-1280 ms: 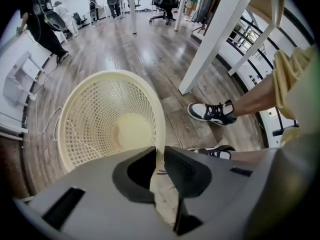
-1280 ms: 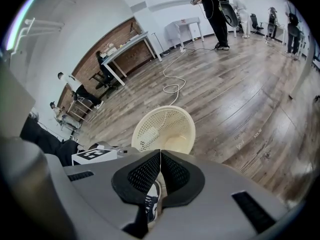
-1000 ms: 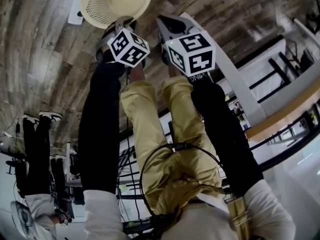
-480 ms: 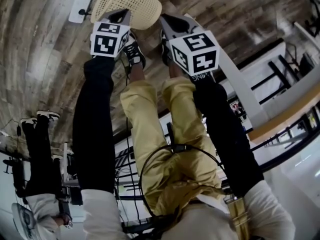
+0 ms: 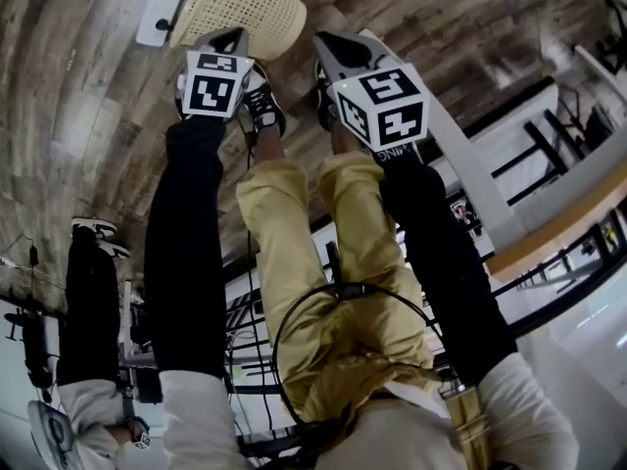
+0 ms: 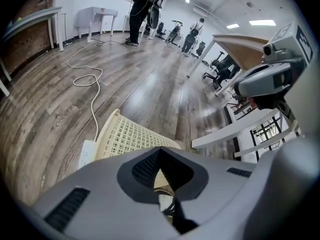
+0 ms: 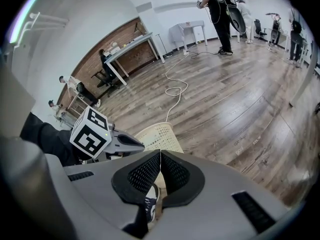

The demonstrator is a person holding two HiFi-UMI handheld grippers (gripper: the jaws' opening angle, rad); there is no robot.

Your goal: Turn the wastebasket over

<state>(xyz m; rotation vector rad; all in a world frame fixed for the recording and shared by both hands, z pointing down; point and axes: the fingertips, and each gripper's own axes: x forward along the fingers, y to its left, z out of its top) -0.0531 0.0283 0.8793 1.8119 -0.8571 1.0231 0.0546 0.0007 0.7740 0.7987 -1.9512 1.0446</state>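
The cream lattice wastebasket (image 5: 245, 3) lies tipped on the wood floor, its rim pointing left and away. In the left gripper view the wastebasket (image 6: 127, 136) sits just beyond the jaws, and in the right gripper view the wastebasket (image 7: 161, 134) shows past the pads. My left gripper (image 5: 230, 37) is shut, its tip against the basket's near wall. Its pads meet at the left gripper (image 6: 160, 151) tip, and I see no part of the basket between them. My right gripper (image 5: 331, 45) hangs shut and empty to the right of the basket, its pads closed at the right gripper (image 7: 160, 152) tip.
A white power strip (image 5: 162, 8) lies left of the basket, with a white cable (image 6: 87, 79) running off across the floor. My shoes (image 5: 263, 101) stand just behind the basket. A white table frame (image 5: 460, 164) runs along the right. Another person (image 5: 88, 292) stands at the left.
The basket went from open side up to lying over with its lattice wall showing. My left gripper rolled and shifted left beside it. The right gripper kept still.
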